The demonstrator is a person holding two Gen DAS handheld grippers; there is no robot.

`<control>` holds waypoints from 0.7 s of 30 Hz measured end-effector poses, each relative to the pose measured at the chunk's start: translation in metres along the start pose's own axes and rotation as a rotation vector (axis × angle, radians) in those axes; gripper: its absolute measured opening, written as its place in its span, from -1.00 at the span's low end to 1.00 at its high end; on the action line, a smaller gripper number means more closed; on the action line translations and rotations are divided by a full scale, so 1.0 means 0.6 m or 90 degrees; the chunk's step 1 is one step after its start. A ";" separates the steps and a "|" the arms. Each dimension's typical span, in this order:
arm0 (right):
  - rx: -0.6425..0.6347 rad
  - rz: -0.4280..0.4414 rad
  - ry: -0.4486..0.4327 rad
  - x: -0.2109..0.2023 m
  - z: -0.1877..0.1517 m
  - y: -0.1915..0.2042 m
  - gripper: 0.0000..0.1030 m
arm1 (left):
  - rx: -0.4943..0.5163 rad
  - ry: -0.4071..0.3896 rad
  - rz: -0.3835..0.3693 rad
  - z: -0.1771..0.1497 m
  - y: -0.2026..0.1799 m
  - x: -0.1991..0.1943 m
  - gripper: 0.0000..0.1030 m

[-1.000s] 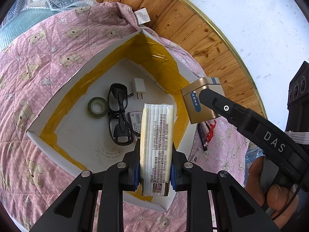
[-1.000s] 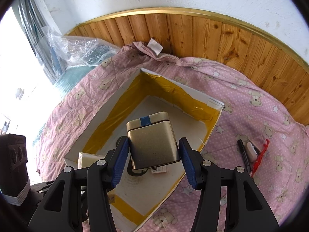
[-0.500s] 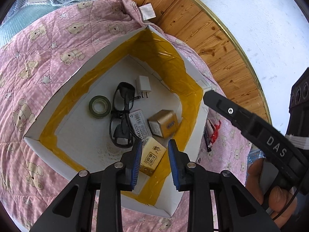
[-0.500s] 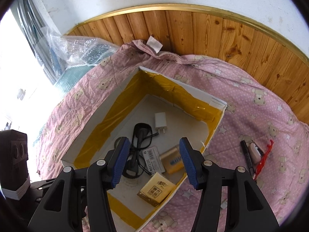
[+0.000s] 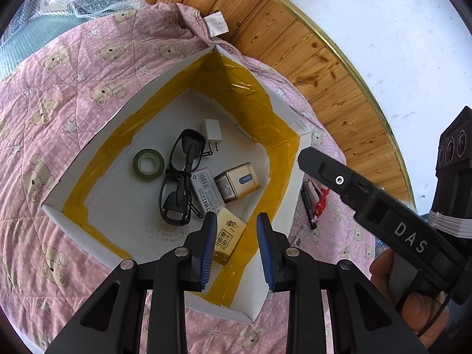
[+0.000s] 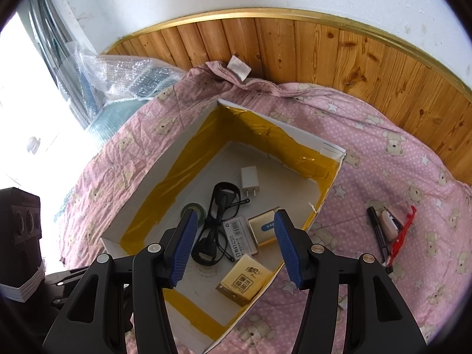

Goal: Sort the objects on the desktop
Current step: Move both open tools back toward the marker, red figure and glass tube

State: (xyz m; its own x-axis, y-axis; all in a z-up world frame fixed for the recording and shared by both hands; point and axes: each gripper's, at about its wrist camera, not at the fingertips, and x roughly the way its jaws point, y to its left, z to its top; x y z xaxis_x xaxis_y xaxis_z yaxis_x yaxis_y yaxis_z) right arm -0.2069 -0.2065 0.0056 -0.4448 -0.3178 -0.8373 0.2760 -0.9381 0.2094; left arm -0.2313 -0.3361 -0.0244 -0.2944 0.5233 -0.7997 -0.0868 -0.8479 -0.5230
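A white cardboard box (image 5: 165,94) (image 6: 165,153) lined with yellow tape lies on the pink quilt. Inside it rest a gold tin (image 5: 237,181) (image 6: 264,228), a yellow tissue pack (image 5: 227,236) (image 6: 243,280), black glasses (image 5: 180,183) (image 6: 216,227), a green tape roll (image 5: 148,165), a white charger (image 5: 211,131) (image 6: 250,181) and a labelled white card (image 5: 206,191) (image 6: 239,236). My left gripper (image 5: 236,250) hovers open above the tissue pack, holding nothing. My right gripper (image 6: 233,247) is open above the box, also holding nothing; its finger (image 5: 354,188) shows in the left wrist view.
On the quilt right of the box lie a black marker (image 6: 377,236) (image 5: 306,206), a small white item (image 6: 389,224) and a red clip (image 6: 402,236) (image 5: 321,200). Bubble wrap (image 6: 124,76) sits at the back left. Wooden panelling (image 6: 324,47) backs the bed. A hand (image 5: 413,309) holds the right gripper.
Both grippers have opened: the left let go of the tissue pack and the right let go of the gold tin. Both items now lie in the box, and the grippers have risen.
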 end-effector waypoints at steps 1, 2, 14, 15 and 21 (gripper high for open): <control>-0.001 0.000 -0.001 -0.003 -0.002 0.002 0.12 | 0.002 -0.003 0.000 -0.002 -0.001 -0.004 -0.43; -0.002 0.000 -0.002 -0.006 -0.003 0.005 0.12 | 0.003 -0.004 -0.001 -0.003 -0.002 -0.007 -0.43; -0.007 0.004 -0.023 -0.053 -0.026 0.028 0.12 | 0.022 -0.030 -0.013 -0.025 -0.018 -0.050 -0.43; -0.005 0.004 -0.026 -0.059 -0.028 0.028 0.12 | 0.025 -0.032 -0.013 -0.027 -0.020 -0.054 -0.43; 0.004 0.004 -0.041 -0.087 -0.046 0.026 0.12 | 0.046 -0.039 -0.016 -0.040 -0.039 -0.073 -0.43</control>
State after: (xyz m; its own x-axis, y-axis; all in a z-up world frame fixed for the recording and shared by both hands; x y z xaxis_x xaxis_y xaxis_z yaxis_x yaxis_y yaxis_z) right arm -0.1557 -0.2009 0.0383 -0.4974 -0.3316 -0.8017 0.2730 -0.9369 0.2182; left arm -0.1936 -0.3369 0.0157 -0.3486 0.5406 -0.7656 -0.1634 -0.8394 -0.5184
